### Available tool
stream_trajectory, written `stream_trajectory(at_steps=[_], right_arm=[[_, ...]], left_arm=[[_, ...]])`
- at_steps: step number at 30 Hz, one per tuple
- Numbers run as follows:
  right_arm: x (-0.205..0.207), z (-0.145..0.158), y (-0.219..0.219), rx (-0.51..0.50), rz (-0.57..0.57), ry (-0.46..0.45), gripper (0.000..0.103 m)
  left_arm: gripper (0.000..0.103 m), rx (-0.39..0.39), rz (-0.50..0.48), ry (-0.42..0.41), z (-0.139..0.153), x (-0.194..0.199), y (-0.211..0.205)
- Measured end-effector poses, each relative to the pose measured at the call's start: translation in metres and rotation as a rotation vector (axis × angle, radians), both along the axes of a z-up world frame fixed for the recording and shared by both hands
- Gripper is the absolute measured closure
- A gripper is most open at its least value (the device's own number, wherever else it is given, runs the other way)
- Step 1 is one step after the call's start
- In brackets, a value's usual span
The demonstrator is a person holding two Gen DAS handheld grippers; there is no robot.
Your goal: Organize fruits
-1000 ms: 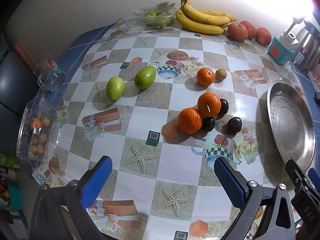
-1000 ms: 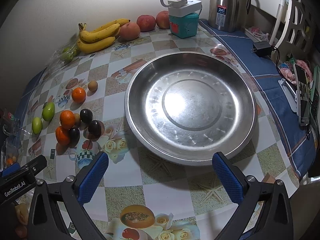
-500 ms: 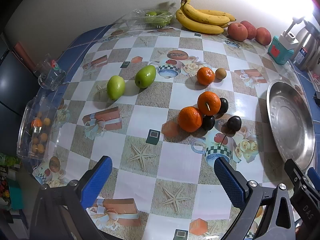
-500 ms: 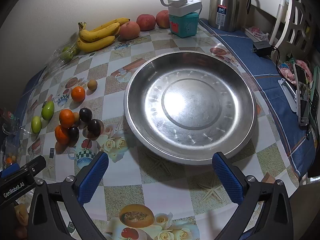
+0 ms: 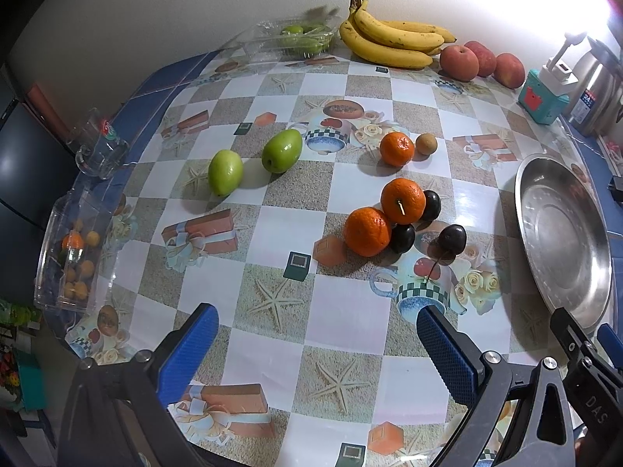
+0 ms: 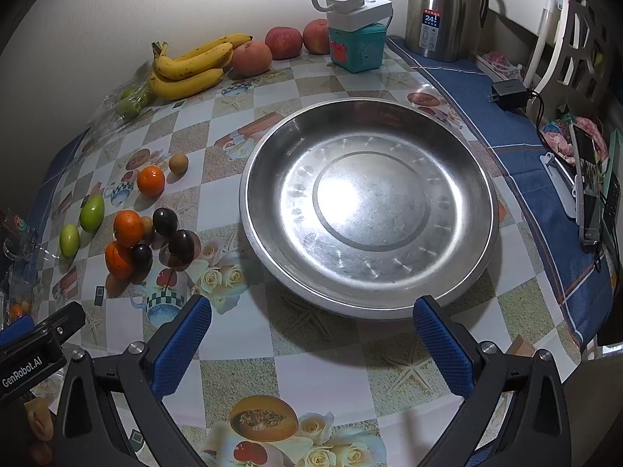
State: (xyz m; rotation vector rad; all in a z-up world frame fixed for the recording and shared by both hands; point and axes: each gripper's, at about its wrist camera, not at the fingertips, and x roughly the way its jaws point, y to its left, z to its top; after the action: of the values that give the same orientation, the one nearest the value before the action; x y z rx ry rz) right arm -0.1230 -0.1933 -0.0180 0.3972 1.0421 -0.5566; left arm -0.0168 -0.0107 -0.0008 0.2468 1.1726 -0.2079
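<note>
Both grippers hang over the near edge of the table with their blue-padded jaws spread wide and nothing between them, the left gripper (image 5: 317,344) facing the loose fruit and the right gripper (image 6: 311,334) facing the big steel pan (image 6: 473,257), which holds nothing. Just beyond the left one, two oranges (image 5: 367,231) sit touching three dark plums (image 5: 402,238); a third orange (image 5: 396,149) lies farther back beside a small brown fruit (image 5: 426,143), and two green fruits (image 5: 225,172) lie off to the left. Along the wall sit bananas (image 5: 393,41) and three red apples (image 5: 459,62).
</note>
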Motion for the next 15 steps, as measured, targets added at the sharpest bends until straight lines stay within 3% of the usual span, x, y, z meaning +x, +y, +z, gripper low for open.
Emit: stream_trajectory(at_steps=[15], right_arm=[[-0.0028, -0.0034, -0.001, 0.0, -0.004, 0.008, 0.0]], left_arm=[[0.0, 0.0, 0.0, 0.0, -0.0004, -0.0003, 0.0002]])
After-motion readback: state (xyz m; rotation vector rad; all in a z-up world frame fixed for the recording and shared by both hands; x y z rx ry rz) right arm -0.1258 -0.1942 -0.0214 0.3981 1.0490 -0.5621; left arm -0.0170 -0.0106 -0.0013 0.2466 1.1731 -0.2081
